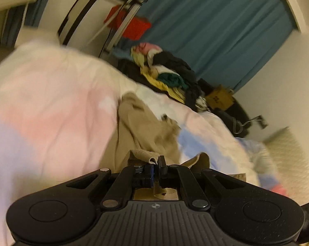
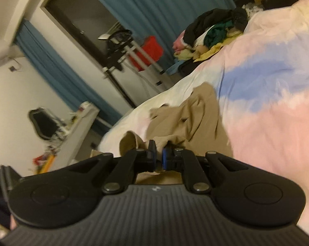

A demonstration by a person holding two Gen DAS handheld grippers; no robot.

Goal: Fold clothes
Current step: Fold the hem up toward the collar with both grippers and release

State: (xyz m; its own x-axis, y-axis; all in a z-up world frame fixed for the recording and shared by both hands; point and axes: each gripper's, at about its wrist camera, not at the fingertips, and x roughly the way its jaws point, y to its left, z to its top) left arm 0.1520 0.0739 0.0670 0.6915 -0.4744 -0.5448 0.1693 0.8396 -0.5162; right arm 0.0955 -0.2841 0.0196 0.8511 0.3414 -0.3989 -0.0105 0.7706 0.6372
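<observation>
Left gripper [image 1: 157, 164] and right gripper [image 2: 159, 153] each clamped on tan garment [image 1: 138, 123] edge, lifting it off bed [image 1: 52, 102] to spread for folding.

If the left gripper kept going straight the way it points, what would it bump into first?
Probably the tan garment itself. The left gripper is shut on its edge, and the rest lies crumpled straight ahead on the bedspread. Blur makes depth uncertain.

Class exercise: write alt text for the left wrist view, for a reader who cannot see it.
The left gripper, shut, pinches an edge of a tan garment that trails across a pastel pink and blue bedspread. Behind lies a pile of mixed clothes before a teal curtain.
</observation>
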